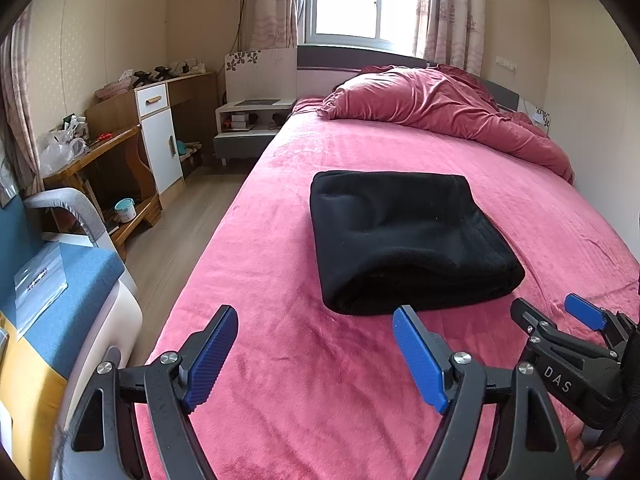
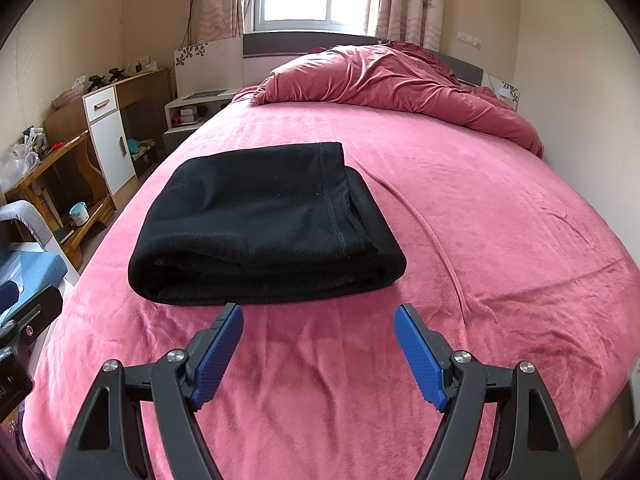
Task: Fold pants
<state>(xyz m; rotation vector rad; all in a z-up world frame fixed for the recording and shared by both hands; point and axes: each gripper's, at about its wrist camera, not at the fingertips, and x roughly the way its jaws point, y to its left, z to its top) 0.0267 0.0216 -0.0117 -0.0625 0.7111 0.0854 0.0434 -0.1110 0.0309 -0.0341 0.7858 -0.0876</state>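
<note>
The black pants (image 2: 264,224) are seen lying as a compact folded stack on the pink bed (image 2: 460,208), near its front edge and well short of the crumpled duvet (image 2: 400,80) at the head end. The left gripper (image 1: 316,352) and the right gripper (image 2: 320,348) are held above the cover just before the stack, both with jaws spread and nothing between them. The fold is judged essentially complete. The layered right side could be dragged open if a pad were caught in it, and the soft cover could be pinched along with the cloth.
</note>
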